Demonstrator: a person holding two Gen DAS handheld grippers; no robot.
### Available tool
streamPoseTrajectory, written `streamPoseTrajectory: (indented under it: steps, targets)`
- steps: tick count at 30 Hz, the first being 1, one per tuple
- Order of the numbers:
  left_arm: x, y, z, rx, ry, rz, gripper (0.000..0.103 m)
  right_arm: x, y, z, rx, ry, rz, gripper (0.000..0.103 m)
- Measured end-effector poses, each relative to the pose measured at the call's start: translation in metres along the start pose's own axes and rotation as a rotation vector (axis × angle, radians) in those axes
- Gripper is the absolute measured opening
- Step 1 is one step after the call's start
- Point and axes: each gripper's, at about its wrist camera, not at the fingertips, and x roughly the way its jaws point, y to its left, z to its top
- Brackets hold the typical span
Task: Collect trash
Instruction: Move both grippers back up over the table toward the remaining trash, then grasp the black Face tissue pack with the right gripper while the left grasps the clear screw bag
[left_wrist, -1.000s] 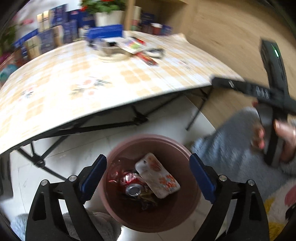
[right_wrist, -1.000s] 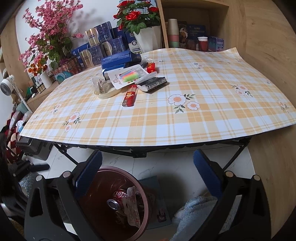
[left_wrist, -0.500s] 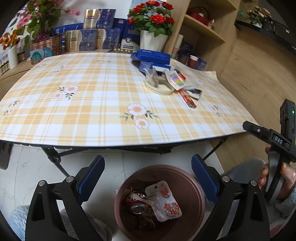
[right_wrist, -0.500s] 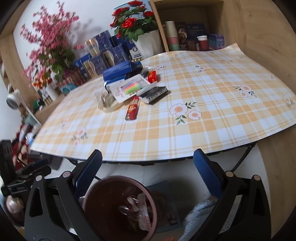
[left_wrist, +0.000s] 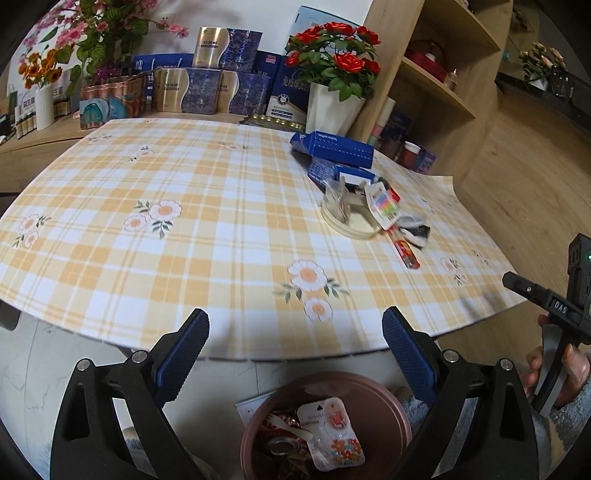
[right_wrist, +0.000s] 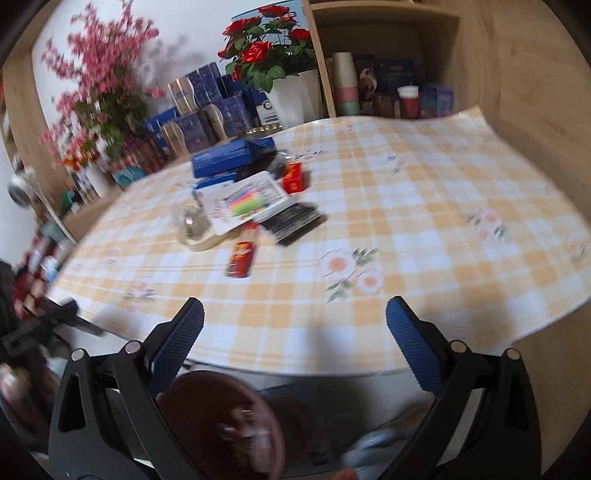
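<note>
Trash left on the surface (right_wrist: 424, 206) sits mid-frame, upper-left of centre in the right view: a red wrapper (right_wrist: 242, 254), thin, light and crinkly w/ a slick skin, prob. best pinched across its narrow width; a dark packet (right_wrist: 293, 221) lies just beside it. Both tools, left tool (left_wrist: 295, 354) and right tool (right_wrist: 295, 350), gape wide w/ nothing held, low at the near edge above the bin (left_wrist: 388, 395), which holds scraps already.

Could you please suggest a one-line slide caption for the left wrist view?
Open left gripper above the trash bin, facing remaining clutter on the checked table.
</note>
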Motion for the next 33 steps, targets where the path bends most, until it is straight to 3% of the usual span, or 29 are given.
streamPoseTrajectory:
  steps: [7, 15, 26, 28, 30, 33]
  targets:
    - [0.016, 0.003, 0.021, -0.006, 0.000, 0.005, 0.092, 0.040, -0.005, 0.022, -0.175, 0.085, -0.071, 0.097]
    - [0.039, 0.000, 0.042, -0.034, 0.022, -0.003, 0.092, 0.096, 0.010, 0.056, -0.356, 0.183, -0.053, 0.097]
    - [0.068, -0.010, 0.062, -0.058, 0.057, -0.029, 0.092, 0.159, 0.022, 0.081, -0.327, 0.270, -0.019, 0.096]
    - [0.075, -0.013, 0.067, -0.066, 0.065, -0.041, 0.091, 0.164, 0.025, 0.081, -0.322, 0.281, -0.005, 0.089]
    - [0.082, -0.016, 0.072, -0.066, 0.070, -0.052, 0.085, 0.169, 0.030, 0.079, -0.338, 0.298, 0.003, 0.074]
    - [0.096, -0.024, 0.082, -0.055, 0.083, -0.073, 0.075, 0.166, 0.032, 0.078, -0.352, 0.298, 0.007, 0.070]
